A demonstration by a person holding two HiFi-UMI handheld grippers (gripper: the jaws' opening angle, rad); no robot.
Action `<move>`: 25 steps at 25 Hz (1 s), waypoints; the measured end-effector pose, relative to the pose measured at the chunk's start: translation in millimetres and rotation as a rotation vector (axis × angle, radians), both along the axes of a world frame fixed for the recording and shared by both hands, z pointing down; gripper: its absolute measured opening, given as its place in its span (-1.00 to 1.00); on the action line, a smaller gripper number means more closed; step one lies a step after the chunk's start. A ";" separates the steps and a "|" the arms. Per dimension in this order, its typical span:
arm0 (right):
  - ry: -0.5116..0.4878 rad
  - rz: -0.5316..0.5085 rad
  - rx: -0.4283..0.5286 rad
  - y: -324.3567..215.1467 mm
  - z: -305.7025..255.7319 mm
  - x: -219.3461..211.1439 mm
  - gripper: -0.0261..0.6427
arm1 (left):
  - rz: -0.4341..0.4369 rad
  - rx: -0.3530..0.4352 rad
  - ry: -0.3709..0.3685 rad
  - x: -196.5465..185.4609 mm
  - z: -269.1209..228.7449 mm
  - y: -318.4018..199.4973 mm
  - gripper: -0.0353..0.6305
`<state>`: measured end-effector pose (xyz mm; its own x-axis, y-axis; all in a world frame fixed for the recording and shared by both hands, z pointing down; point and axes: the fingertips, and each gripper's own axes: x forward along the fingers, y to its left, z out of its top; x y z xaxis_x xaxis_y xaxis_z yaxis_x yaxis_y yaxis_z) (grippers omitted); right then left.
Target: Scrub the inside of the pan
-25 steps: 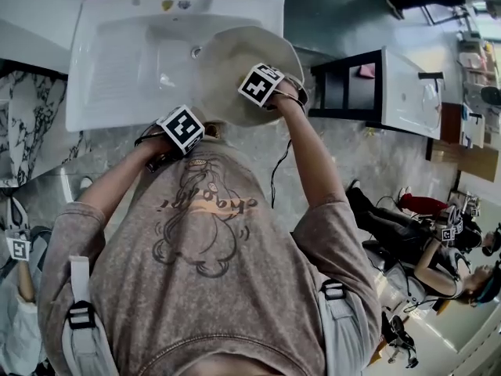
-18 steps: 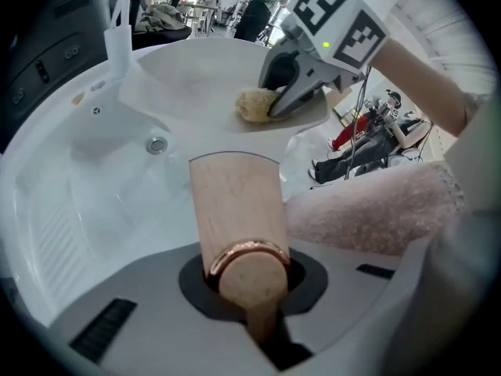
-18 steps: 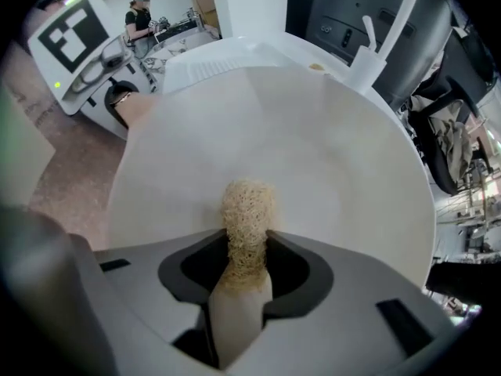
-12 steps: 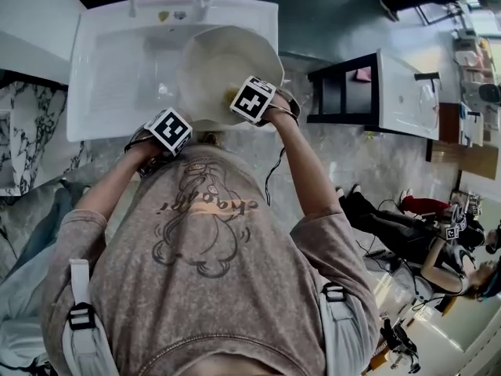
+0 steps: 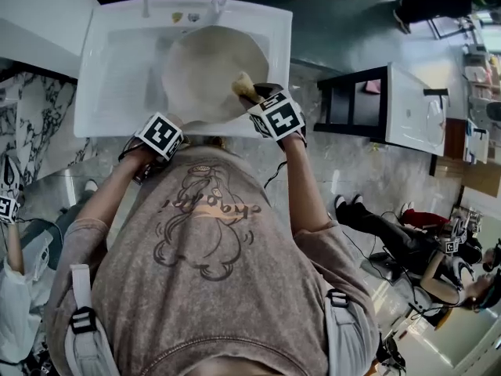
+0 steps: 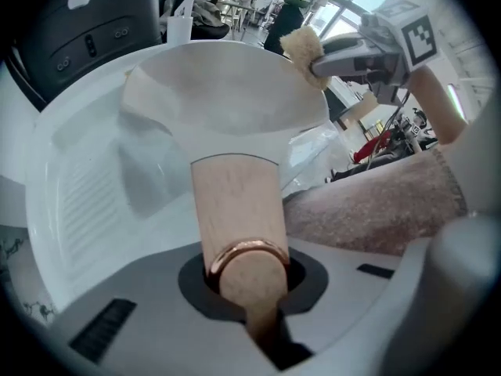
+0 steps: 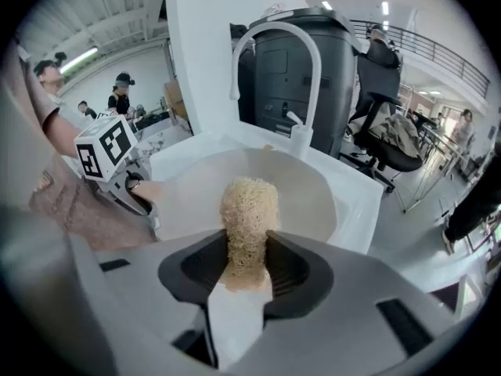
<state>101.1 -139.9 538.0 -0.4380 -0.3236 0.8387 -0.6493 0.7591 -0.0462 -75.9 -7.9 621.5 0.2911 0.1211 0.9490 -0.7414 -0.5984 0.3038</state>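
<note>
A cream pan is tilted over the white sink. Its wooden handle runs into my left gripper, which is shut on it; in the head view that left gripper sits at the sink's near edge. My right gripper is shut on a tan fibrous scrubber, whose tip lies by the pan's near right rim. In the right gripper view the scrubber stands between the jaws of my right gripper with the pan behind it. Whether the scrubber touches the pan is unclear.
A white curved faucet rises at the sink's back edge. A marble counter lies left of the sink, and a black frame with a white top stands to the right. People sit on the floor at far right.
My right gripper has drawn back from over the middle of the pan to its near right rim, scrubber with it. The pan has shifted left in the sink.
</note>
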 end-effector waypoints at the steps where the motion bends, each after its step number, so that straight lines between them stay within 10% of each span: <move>1: -0.033 0.031 0.010 -0.8 -2.7 2.6 -0.46 | -0.012 -0.001 0.000 -2.5 -0.9 -0.7 -0.77; 16: -0.403 0.480 0.111 13.0 -6.7 61.2 -0.45 | -0.220 0.079 -0.032 -44.0 -14.4 -16.7 -0.77; 25: -0.377 0.468 0.149 13.1 4.5 57.9 -0.45 | -0.430 0.100 0.007 -62.6 -20.9 -16.1 -0.76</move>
<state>159.0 -126.8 542.4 -0.4785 -0.6548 0.5851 -0.8747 0.4138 -0.2522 -138.5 -24.0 600.6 0.3015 -0.1046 0.9477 -0.9275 -0.2625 0.2661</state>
